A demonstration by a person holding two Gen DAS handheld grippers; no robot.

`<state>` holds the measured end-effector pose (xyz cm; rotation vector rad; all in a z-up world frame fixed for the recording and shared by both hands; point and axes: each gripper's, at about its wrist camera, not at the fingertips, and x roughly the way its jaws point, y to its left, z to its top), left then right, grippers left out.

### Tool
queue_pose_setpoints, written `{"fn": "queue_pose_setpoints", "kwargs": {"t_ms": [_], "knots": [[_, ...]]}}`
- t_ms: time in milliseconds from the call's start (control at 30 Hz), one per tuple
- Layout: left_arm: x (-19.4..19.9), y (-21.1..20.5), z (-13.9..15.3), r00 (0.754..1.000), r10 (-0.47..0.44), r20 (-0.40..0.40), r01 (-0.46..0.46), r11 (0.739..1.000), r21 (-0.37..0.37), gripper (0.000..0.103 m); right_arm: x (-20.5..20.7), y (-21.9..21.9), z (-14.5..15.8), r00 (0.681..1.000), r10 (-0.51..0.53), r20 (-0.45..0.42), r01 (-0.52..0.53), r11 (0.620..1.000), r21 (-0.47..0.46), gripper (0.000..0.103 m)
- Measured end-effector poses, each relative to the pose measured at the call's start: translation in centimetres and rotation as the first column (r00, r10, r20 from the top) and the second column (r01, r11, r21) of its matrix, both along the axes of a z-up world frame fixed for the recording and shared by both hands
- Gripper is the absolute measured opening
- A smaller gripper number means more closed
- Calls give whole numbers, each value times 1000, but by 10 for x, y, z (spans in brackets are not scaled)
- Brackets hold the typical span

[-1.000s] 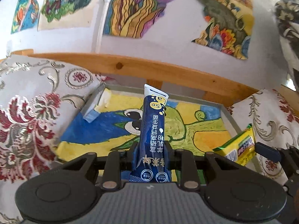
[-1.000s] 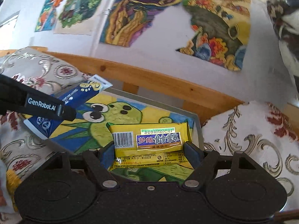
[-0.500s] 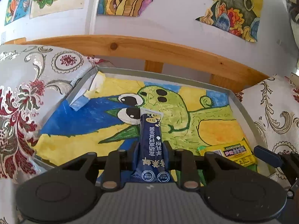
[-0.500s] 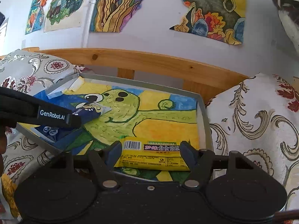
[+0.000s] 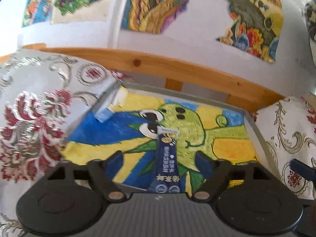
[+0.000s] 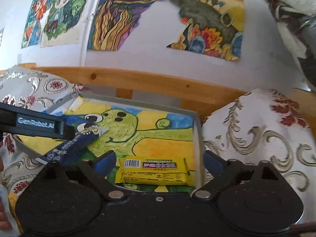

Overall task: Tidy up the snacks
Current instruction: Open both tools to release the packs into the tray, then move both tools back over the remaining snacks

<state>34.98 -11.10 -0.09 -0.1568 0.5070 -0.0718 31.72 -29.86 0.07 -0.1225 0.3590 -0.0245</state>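
Note:
A dark blue stick packet (image 5: 166, 158) lies on the painted grey tray (image 5: 254, 130), between the spread fingers of my left gripper (image 5: 160, 158), which is open and touches nothing. In the right wrist view the blue packet (image 6: 73, 148) rests slanted, its near end at the tray's front-left rim, beside a left gripper finger (image 6: 35, 125). A yellow snack bar (image 6: 154, 170) lies flat in the tray's (image 6: 197, 130) front-right corner. My right gripper (image 6: 160, 160) is open, its fingers well apart on either side of the bar.
Patterned cushions flank the tray, one on the left (image 5: 35, 106) and one on the right (image 6: 256, 134). A wooden rail (image 6: 150, 81) runs behind it, under a white wall with paintings. A person's hand (image 6: 3, 207) shows at the lower left edge.
Both grippers lowered toward the tray and opened. The blue packet and the yellow bar, held a second ago, now lie on the tray.

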Motion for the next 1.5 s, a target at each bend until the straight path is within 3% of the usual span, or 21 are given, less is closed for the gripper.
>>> {"fn": "queue_pose_setpoints", "kwargs": {"t_ms": [167, 433, 700, 1100, 1500], "knots": [[-27, 7, 12, 998, 26, 65, -27, 1000, 6, 101, -33, -1, 12, 999, -17, 43, 17, 1000, -2, 102], [-80, 13, 27, 993, 5, 122, -9, 1000, 28, 102, -89, 7, 32, 991, -10, 137, 15, 999, -38, 102], [-130, 22, 28, 987, -15, 161, 10, 999, 30, 102, -137, 10, 40, 990, -12, 140, 15, 1000, -17, 102], [-186, 34, 8, 982, -113, 152, 102, 992, 79, 102, -204, 15, 33, 998, -39, 43, 38, 999, 12, 102], [-216, 45, -27, 978, -206, 38, 200, 972, 119, 102, -231, 43, 22, 997, -26, -76, 23, 999, -33, 102]]}}
